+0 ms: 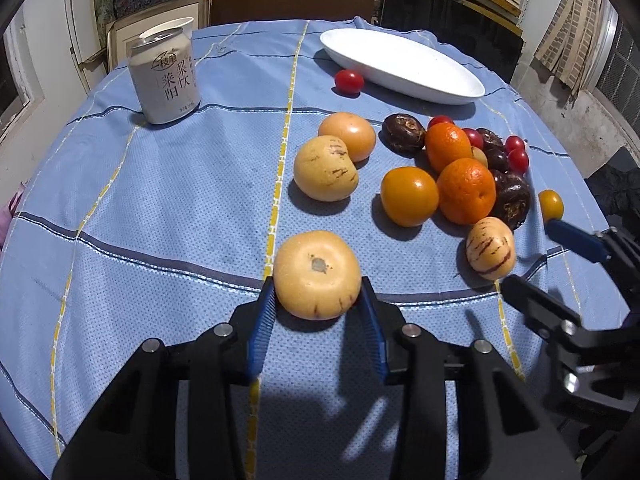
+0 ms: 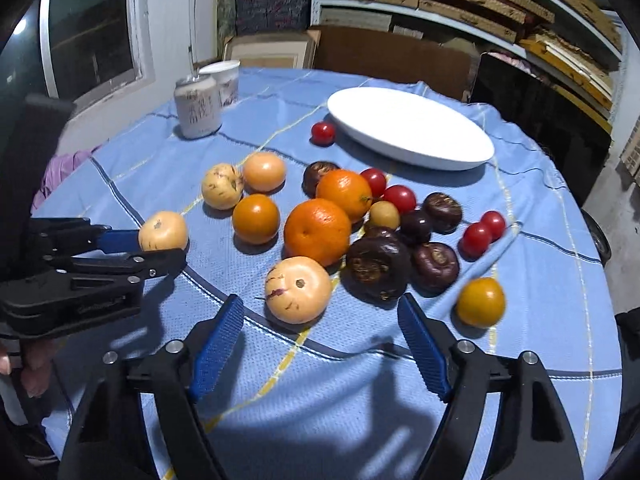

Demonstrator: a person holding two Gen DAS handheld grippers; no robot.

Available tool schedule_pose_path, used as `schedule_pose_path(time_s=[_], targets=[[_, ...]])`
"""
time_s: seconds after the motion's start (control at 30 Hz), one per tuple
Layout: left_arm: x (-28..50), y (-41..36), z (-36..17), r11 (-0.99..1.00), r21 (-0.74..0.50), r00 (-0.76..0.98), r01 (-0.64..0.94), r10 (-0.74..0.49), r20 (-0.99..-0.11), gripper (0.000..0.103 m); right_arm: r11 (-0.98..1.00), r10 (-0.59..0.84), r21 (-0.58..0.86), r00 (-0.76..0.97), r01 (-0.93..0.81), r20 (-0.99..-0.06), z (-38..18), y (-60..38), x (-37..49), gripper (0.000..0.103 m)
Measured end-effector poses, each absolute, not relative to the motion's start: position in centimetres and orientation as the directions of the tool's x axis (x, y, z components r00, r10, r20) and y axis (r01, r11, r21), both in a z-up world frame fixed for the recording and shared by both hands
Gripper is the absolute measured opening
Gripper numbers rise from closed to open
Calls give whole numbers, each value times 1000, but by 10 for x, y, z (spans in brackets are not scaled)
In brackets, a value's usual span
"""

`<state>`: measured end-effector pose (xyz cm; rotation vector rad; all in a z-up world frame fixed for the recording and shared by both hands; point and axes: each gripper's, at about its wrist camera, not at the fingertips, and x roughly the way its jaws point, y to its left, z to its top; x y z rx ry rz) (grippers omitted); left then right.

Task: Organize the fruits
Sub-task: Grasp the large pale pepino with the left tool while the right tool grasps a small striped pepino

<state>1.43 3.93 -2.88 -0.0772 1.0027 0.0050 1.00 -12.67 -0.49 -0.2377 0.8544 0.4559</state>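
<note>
Two grippers work over the blue tablecloth (image 1: 160, 200). The left gripper (image 1: 318, 300) pinches a pale striped melon (image 1: 317, 274) at the near centre. The right gripper (image 2: 320, 316) stands spread, its pads clear of a second striped melon (image 2: 298, 289) beside the fruit cluster; the white plate (image 2: 412, 152) lies far right.

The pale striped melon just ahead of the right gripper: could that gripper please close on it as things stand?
Probably yes: the right gripper is open, the pale striped melon lies just beyond its fingertips, and bare blue tablecloth lies between. The dark round fruit crowds one side.

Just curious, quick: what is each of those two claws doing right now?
Left gripper: shut on a pale melon.
Right gripper: open, holding nothing; a striped melon lies just ahead.
</note>
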Motion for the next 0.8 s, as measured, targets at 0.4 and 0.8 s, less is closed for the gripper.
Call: schedule_pose_path(time_s=[0.4, 0.8], targets=[[18, 37, -29, 998, -47, 540, -38, -19, -841, 40, 861, 324, 35, 494, -508, -807, -23, -104, 27, 41], [18, 35, -26, 999, -42, 545, -35, -16, -838, 39, 866, 379, 111, 494, -488, -783, -10, -128, 21, 41]])
